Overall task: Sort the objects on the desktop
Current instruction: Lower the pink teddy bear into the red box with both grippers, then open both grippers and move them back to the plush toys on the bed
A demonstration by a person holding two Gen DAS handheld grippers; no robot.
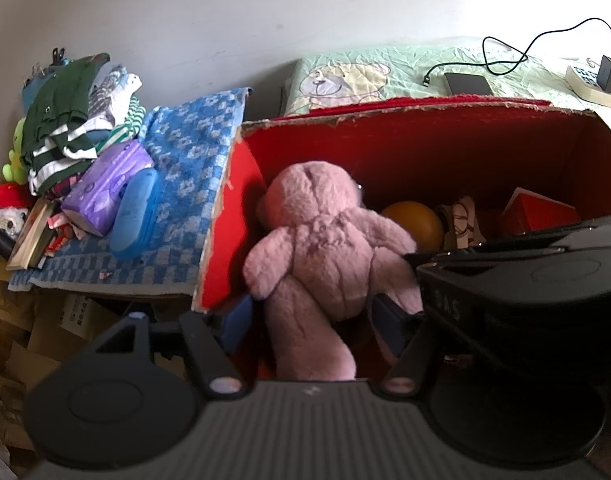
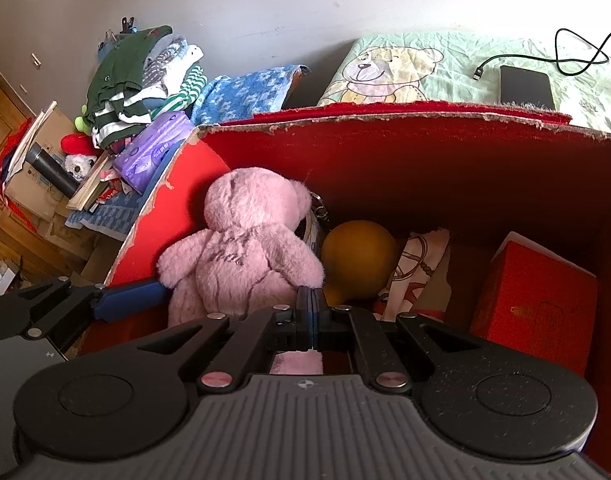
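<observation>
A pink teddy bear [image 1: 321, 256] [image 2: 241, 256] sits with its back to me in the left end of a red cardboard box [image 1: 425, 152] [image 2: 425, 160]. My left gripper [image 1: 313, 308] is open, its blue pads standing on either side of the bear's lower body with a small gap on the left. In the right wrist view only one of its blue fingers [image 2: 125, 296] shows, by the bear's arm. My right gripper [image 2: 311, 300] [image 1: 411, 257] is shut, its tips right against the bear's other arm; nothing shows between them.
An orange ball [image 2: 357, 256], a patterned cloth [image 2: 417, 264] and a small red carton [image 2: 537, 304] also lie in the box. To the left, a blue towel [image 1: 193, 160] carries clothes, a purple pack [image 1: 105, 188] and a blue case [image 1: 135, 212]. A phone [image 1: 467, 84] and cable lie behind.
</observation>
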